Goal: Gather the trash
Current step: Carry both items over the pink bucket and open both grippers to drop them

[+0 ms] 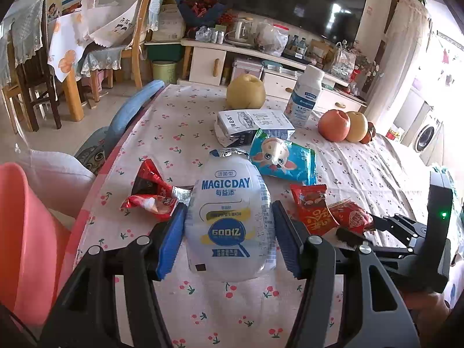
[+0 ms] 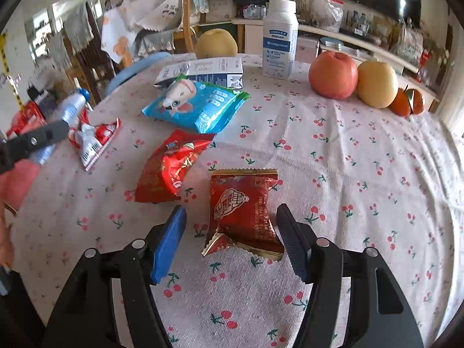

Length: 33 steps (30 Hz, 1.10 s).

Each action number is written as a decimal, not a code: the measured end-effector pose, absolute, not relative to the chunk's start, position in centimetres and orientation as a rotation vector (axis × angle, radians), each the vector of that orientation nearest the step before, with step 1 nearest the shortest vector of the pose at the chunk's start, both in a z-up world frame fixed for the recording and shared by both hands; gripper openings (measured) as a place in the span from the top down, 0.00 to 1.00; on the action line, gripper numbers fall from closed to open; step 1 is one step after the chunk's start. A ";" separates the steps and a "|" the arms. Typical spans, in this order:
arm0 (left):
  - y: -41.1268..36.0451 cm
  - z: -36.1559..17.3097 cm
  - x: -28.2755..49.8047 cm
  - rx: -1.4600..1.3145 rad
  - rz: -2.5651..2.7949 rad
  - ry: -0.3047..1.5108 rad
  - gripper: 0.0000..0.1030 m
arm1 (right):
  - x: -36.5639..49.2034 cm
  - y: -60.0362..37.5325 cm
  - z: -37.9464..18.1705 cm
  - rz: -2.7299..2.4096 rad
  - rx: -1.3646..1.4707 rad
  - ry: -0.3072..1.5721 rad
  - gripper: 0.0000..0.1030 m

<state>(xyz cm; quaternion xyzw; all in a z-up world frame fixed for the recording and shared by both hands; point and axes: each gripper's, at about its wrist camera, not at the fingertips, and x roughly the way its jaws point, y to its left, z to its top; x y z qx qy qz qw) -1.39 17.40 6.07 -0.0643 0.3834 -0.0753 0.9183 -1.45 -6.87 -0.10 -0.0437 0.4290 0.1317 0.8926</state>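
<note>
- The bench (image 2: pixel 362 159) wears a white cloth printed with cherries.
- A white MAGICDAY bottle (image 1: pixel 229 220), foil lid peeled back, sits between the left gripper (image 1: pixel 229 232)'s jaws, which pinch its sides.
- A red wrapper (image 2: pixel 243 217) with crimped gold edges lies flat between the right gripper (image 2: pixel 232 237)'s spread jaws, untouched.

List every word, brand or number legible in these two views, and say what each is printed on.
"MAGICDAY": white drink bottle between the left gripper fingers.
"每益添": same bottle, under the brand.
"活菌型": same bottle, small oval above the brand.
"600亿": same bottle, blue circle lower down.
Too small or blurred to read: milk carton, blue snack bag, red wrappers, tall white bottle.
</note>
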 end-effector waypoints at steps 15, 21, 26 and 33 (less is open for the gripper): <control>19.8 7.5 -2.5 -0.194 -0.152 0.737 0.41 | -3.6 -6.7 1.5 0.217 -0.154 0.801 0.67; 21.2 8.8 -3.3 -0.214 -0.134 0.698 0.41 | -4.7 -5.9 4.2 0.234 -0.117 0.742 0.68; 23.4 10.0 -4.2 -0.245 -0.094 0.650 0.41 | -5.8 -3.3 7.3 0.319 -0.076 0.694 0.68; 28.5 10.9 -5.6 -0.331 -0.005 0.595 0.41 | -6.6 4.7 10.5 0.513 -0.083 0.660 0.68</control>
